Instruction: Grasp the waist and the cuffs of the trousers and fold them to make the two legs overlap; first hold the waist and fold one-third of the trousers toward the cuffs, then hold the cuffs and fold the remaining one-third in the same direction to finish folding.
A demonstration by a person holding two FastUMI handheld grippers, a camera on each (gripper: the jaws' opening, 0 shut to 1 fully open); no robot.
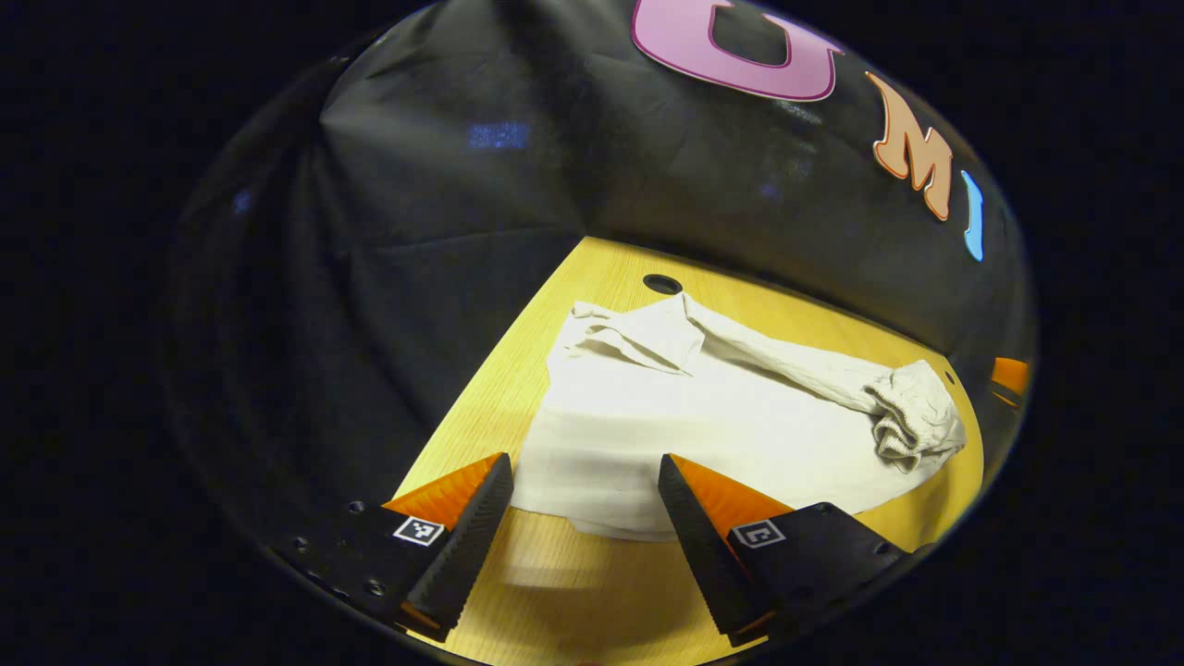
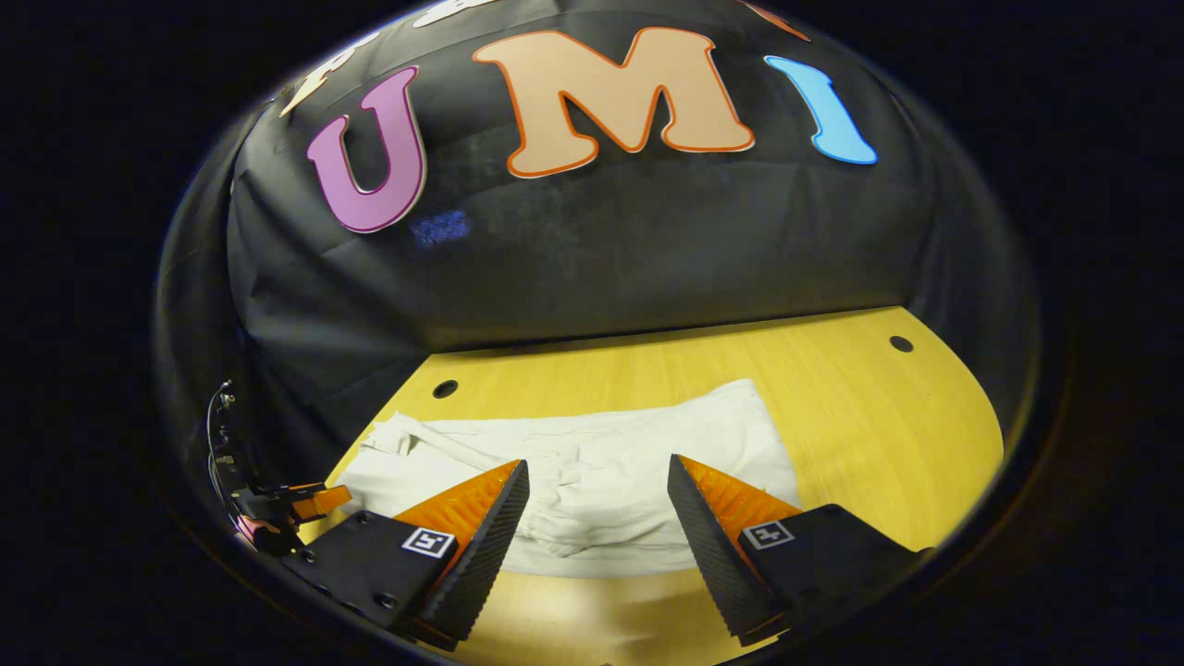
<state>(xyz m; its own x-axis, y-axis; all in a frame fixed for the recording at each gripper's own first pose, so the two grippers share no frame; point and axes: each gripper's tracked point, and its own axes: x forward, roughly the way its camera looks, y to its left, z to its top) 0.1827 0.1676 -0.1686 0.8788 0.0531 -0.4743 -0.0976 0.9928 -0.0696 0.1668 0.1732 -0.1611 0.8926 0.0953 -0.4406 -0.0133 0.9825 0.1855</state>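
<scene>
- Left gripper (image 1: 585,481): fingers spread wide with nothing between them, poised just above the near edge of the trousers (image 1: 703,416).
- Trousers — pale, lying flat on the wooden table (image 1: 462,425), bunched and rumpled at the far right end in the left gripper view.
- Right gripper (image 2: 597,486): likewise wide apart and empty, hovering over the trousers' (image 2: 592,462) near edge.
- The other gripper (image 2: 277,504) shows at the far left of the right gripper view.
</scene>
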